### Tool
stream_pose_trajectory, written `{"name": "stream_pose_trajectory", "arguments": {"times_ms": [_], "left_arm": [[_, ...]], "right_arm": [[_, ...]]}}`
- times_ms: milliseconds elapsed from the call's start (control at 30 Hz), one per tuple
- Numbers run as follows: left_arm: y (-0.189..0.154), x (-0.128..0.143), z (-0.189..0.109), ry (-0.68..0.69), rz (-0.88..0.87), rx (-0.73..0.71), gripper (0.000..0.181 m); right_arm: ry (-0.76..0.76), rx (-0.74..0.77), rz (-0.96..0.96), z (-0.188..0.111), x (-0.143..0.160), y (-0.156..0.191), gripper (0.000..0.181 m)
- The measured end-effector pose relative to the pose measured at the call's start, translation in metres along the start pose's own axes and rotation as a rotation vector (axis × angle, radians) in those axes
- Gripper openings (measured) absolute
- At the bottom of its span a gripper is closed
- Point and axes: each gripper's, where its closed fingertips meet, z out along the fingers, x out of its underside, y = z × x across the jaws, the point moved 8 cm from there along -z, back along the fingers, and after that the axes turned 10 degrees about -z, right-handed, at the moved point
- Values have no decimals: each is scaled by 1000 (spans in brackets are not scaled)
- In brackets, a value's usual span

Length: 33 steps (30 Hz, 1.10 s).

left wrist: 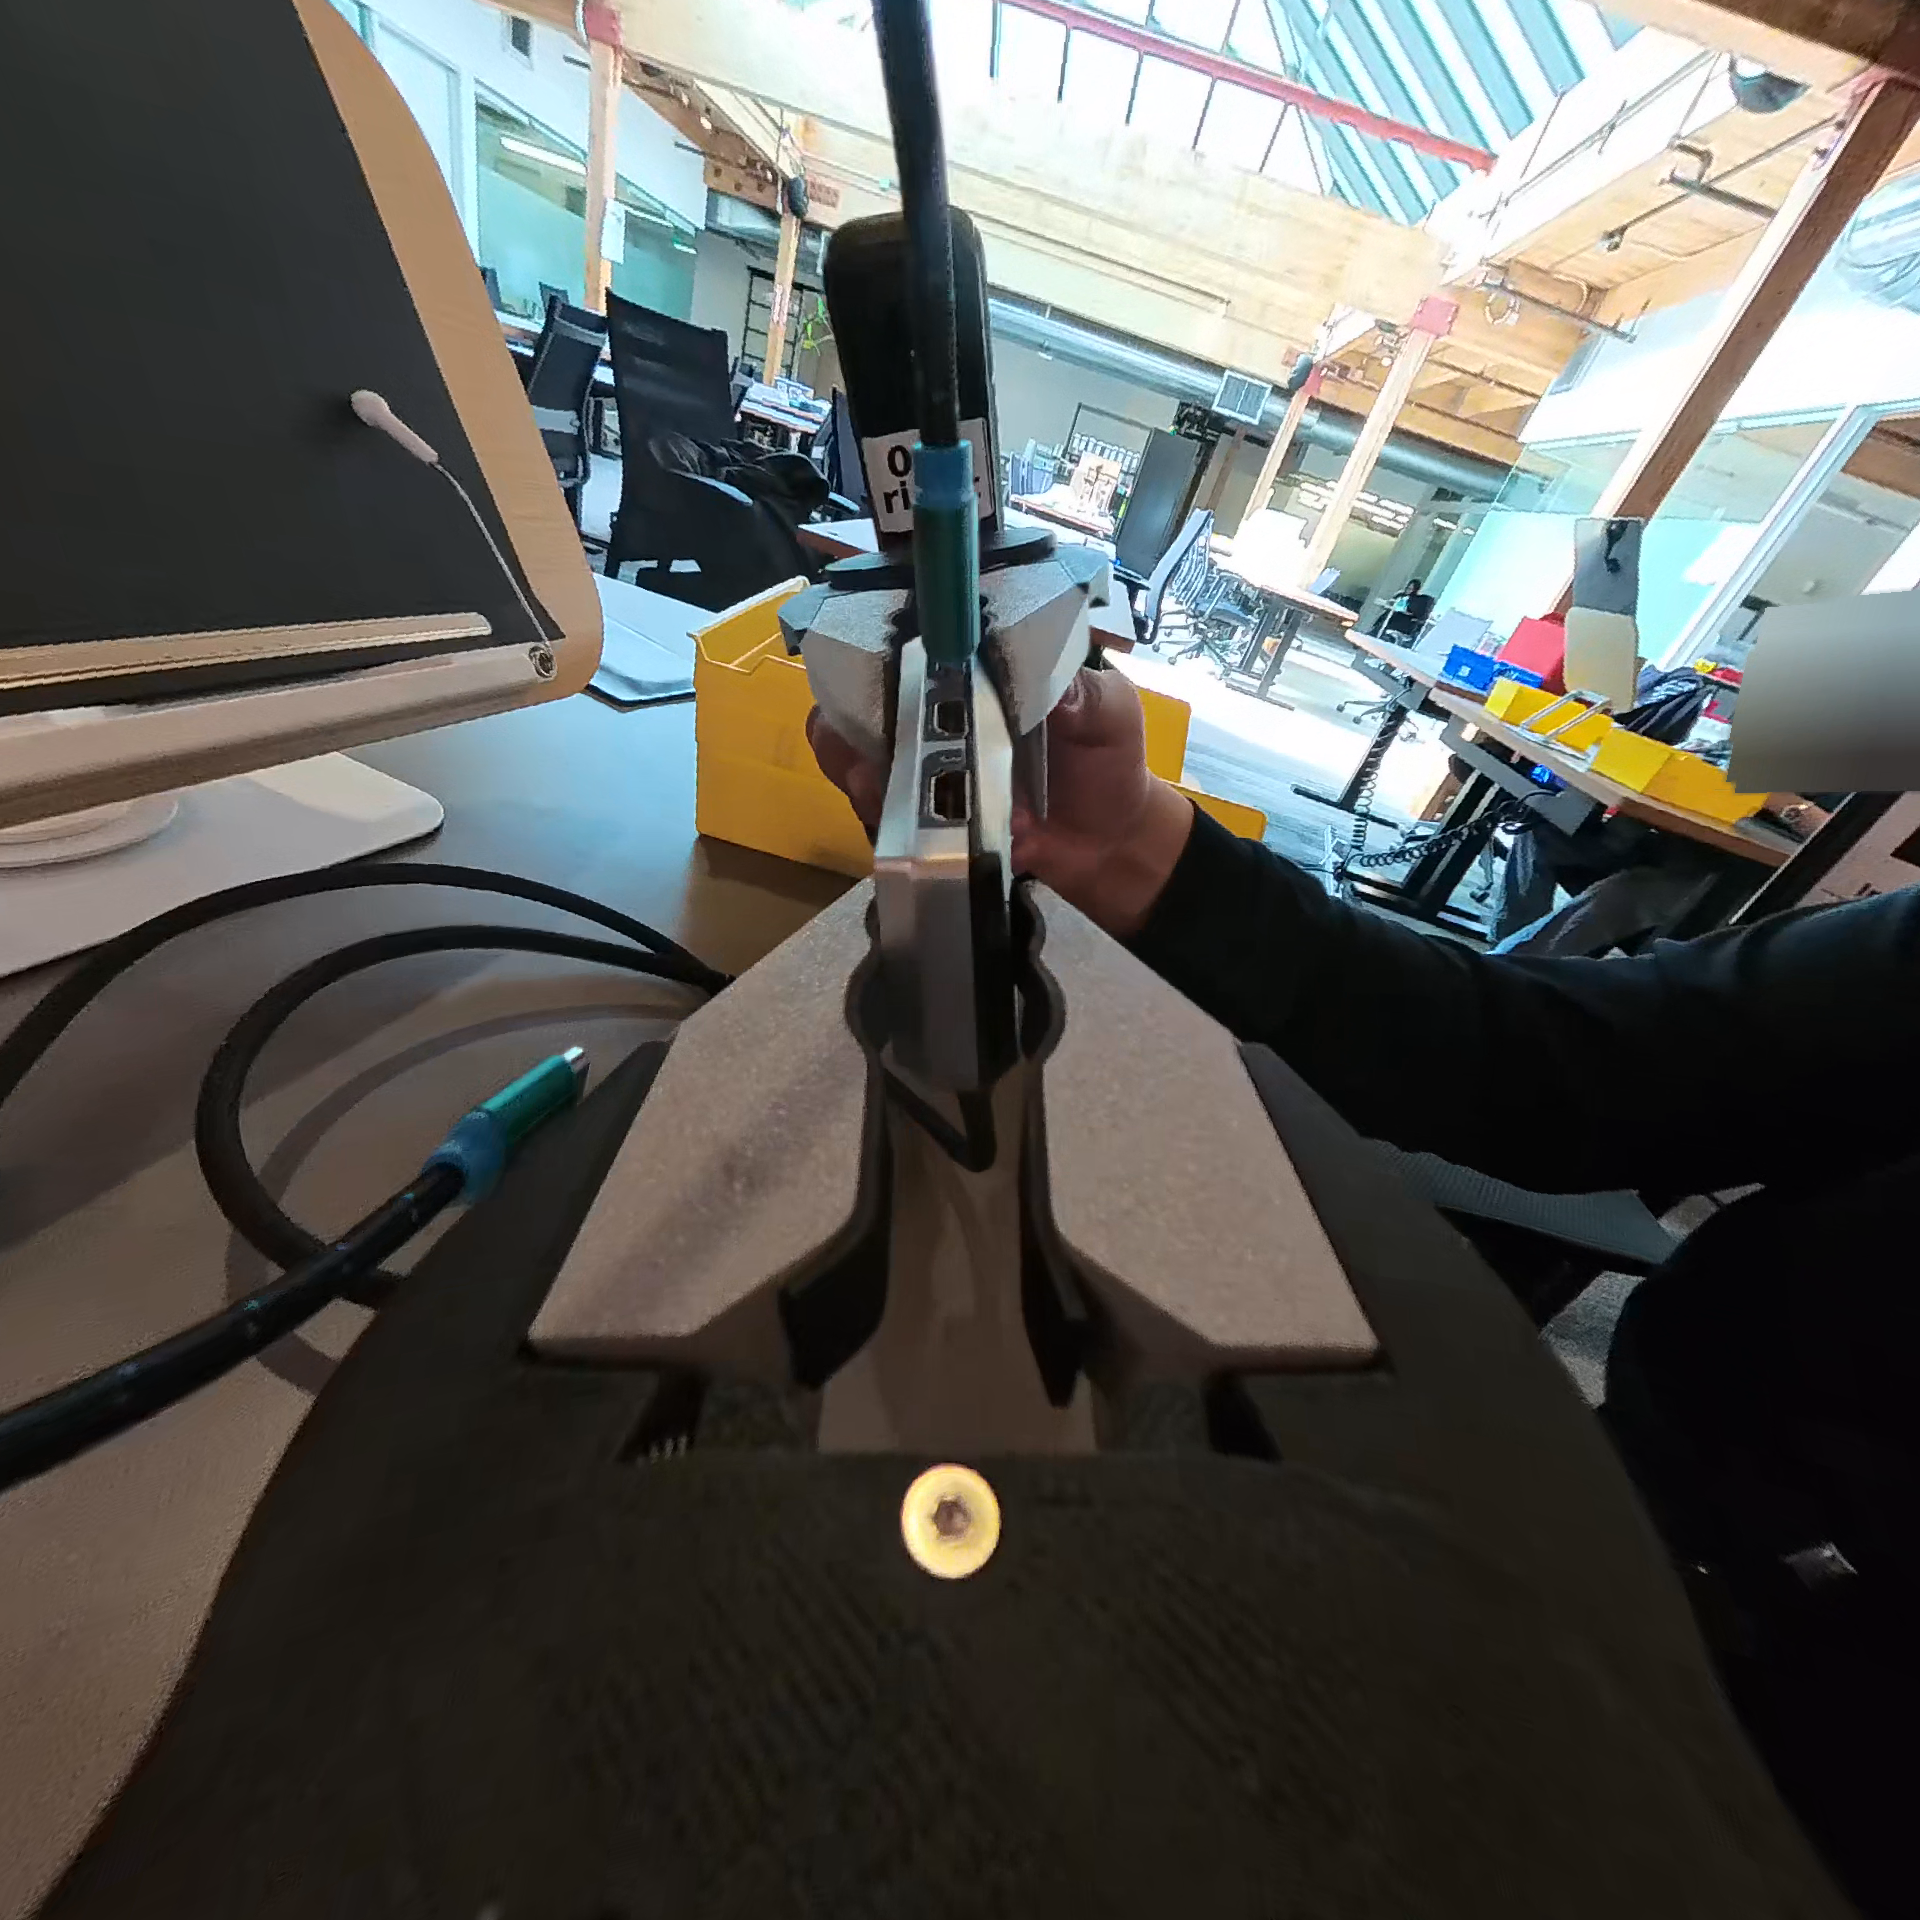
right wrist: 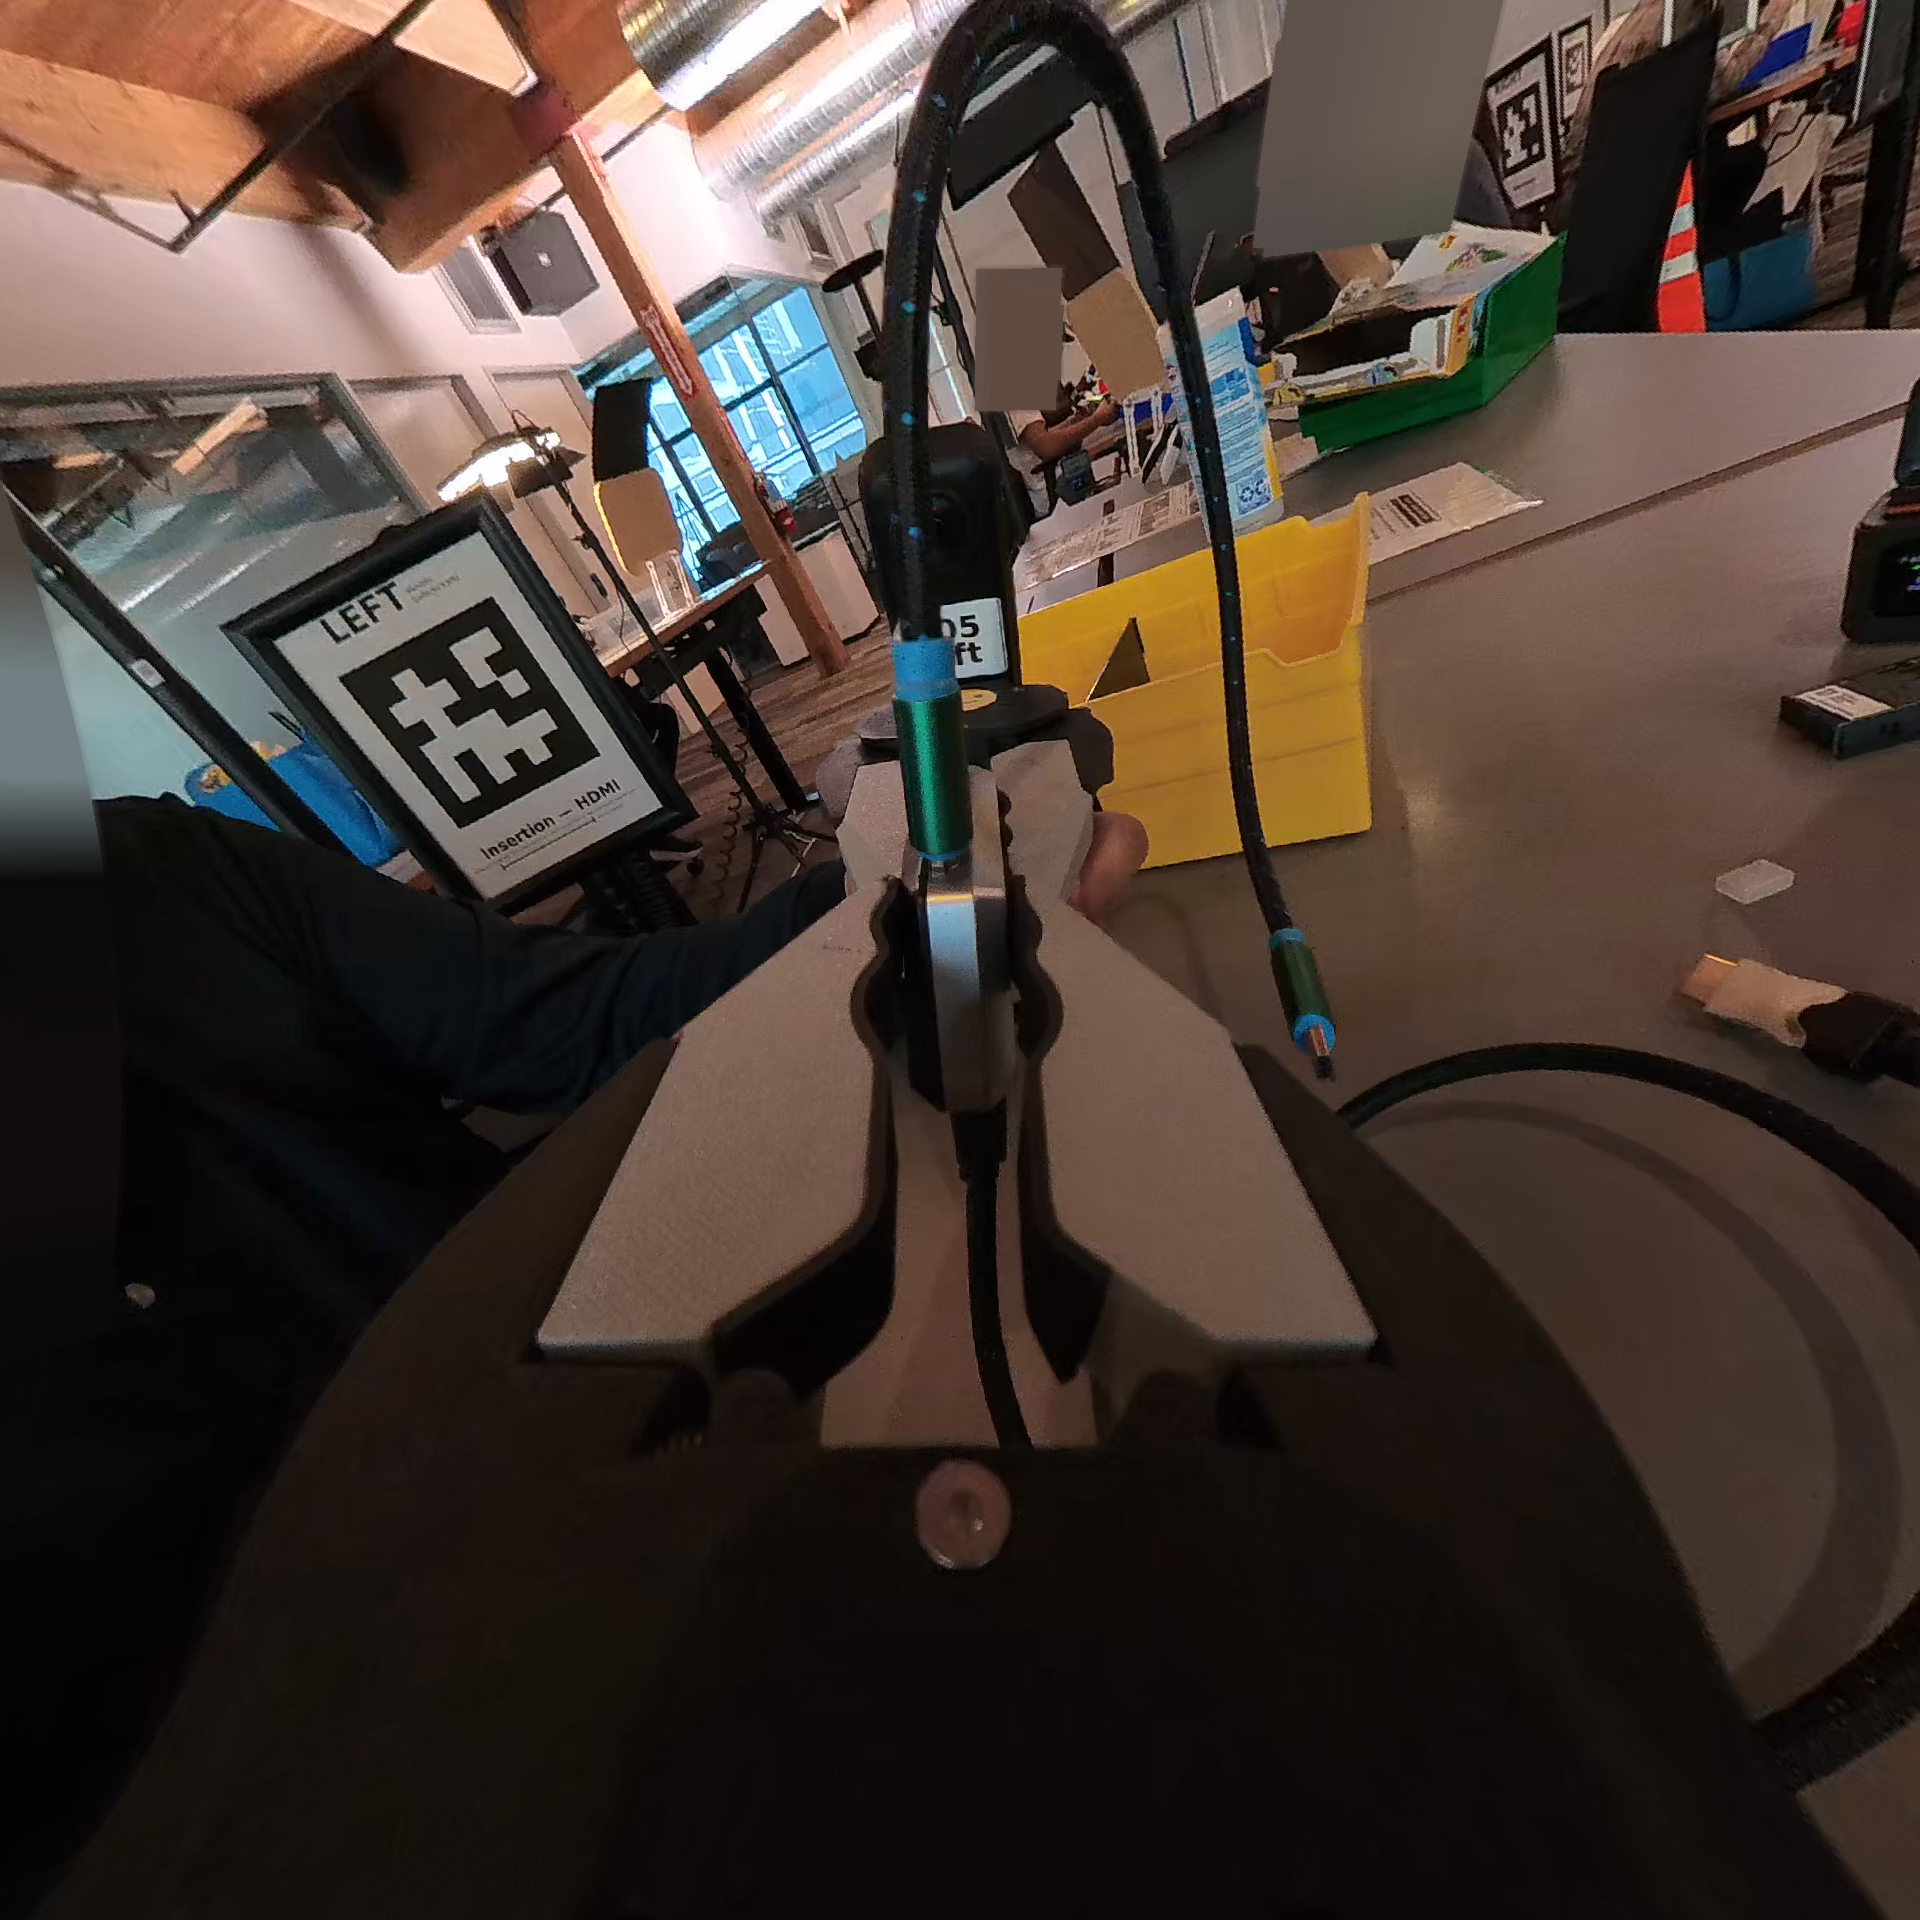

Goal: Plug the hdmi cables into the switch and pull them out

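Currently the left gripper is clenched on the silver switch, held upright at frame centre above the desk. The right gripper appears clamped on the same body from the opposite side. One green plug sits in the switch's top end; two side ports stand empty. A second green plug hangs free at right. Judgement: first insertion done, further plugging and all pull-outs remain

Brushed metal switch, braided cloth cable, glossy green metal plug, matt grainy fingers
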Motion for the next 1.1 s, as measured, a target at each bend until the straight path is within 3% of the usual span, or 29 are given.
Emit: {"name": "stream_pose_trajectory", "arguments": {"times_ms": [233,333,633,833,1100], "left_arm": [[-1,-3,3,-124,-36,12,19],[-3,1,8,-82,0,-5,23],[-8,-9,-1,-132,65,-8,21],[-6,-11,-4,-199,-53,86,20],[-12,-7,5,-202,22,29,23]], "right_arm": [[-126,1,10,7,-2,-2,16],[-110,-4,-10,16,0,1,16],[-205,-29,13,26,-3,2,17],[-245,-6,-24,28,-3,5,17],[-305,24,-40,27,-8,10,15]]}}
